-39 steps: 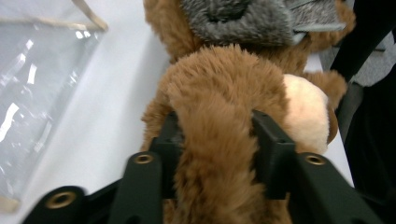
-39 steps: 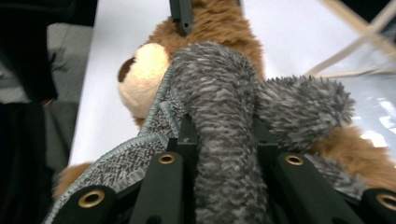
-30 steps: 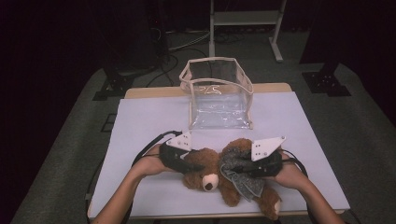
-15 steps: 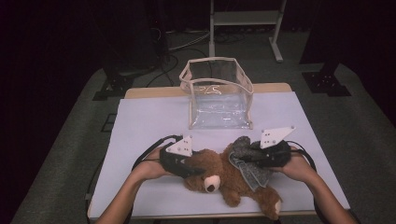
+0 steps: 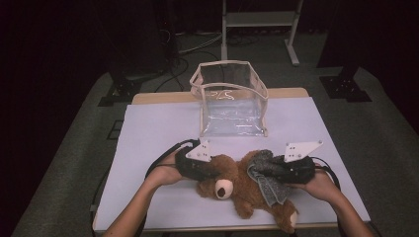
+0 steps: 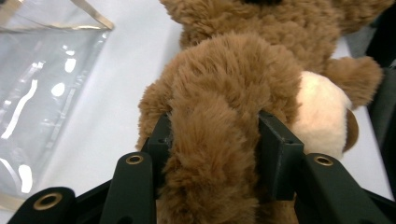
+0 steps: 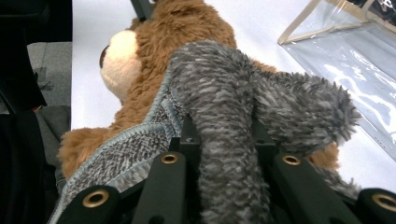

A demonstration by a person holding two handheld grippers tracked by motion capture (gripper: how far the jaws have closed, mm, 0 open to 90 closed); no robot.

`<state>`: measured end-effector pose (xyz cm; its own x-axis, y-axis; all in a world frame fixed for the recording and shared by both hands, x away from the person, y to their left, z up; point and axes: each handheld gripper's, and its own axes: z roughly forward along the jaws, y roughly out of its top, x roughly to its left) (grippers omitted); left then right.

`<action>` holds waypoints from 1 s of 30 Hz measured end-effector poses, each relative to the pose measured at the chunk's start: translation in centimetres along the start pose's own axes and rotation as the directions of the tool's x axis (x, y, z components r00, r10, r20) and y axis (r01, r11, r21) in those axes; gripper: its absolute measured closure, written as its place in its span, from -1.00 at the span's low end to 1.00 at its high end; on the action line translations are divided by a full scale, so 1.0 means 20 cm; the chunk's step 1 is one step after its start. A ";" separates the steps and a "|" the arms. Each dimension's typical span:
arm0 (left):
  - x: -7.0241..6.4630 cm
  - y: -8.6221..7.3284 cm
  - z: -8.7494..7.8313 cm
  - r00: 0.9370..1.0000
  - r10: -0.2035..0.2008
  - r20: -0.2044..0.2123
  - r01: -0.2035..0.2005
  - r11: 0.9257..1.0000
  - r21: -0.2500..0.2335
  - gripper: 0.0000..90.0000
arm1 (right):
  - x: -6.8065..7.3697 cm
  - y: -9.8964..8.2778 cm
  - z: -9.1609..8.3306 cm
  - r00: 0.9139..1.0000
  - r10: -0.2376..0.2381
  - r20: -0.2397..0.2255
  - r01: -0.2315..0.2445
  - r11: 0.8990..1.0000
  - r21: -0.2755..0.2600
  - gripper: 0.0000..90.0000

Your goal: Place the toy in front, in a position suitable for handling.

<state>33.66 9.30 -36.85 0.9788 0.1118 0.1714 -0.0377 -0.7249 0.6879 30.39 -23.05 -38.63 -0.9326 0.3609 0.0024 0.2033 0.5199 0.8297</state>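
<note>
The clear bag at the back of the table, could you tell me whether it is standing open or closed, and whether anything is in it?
Open and empty: the clear bag stands upright, its trimmed rim spread wide, nothing visible through its walls.

Shaggy brown plush teddy bear (image 5: 237,185), nubbly grey cloth (image 5: 267,177), glossy clear plastic bag (image 5: 232,103).

No readable text, label, brand, number or sign anywhere in these views.

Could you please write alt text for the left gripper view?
The left tongs clamp a furry brown limb of a teddy bear, having just closed on it. The bear lies on a white table, with a clear plastic bag at the left.
</note>
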 end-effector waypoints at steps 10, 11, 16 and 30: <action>0.06 0.01 -0.02 0.995 -0.086 0.050 0.088 0.995 -0.055 0.07 | 0.01 -0.03 -0.02 1.000 0.014 0.008 -0.014 1.000 -0.018 0.63; 0.05 0.01 -0.02 0.995 -0.087 0.057 0.090 0.995 -0.050 0.07 | 0.01 -0.03 -0.02 1.000 0.011 0.007 -0.010 1.000 -0.018 0.63; -0.04 -0.05 -0.04 0.996 -0.070 0.061 0.074 0.996 -0.057 0.12 | 0.05 0.05 -0.02 0.998 -0.061 0.012 0.061 0.998 0.018 0.63; -0.14 -0.12 -0.07 0.998 -0.042 0.049 0.048 0.992 -0.119 0.14 | 0.03 0.20 0.07 0.988 -0.147 -0.041 0.150 0.986 0.076 0.62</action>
<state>30.66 11.76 -38.02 0.9882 0.1089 0.1074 -0.0144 -0.6328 0.7742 31.14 -19.65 -36.07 -0.9638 0.2485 -0.0969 0.0831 0.6251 0.7761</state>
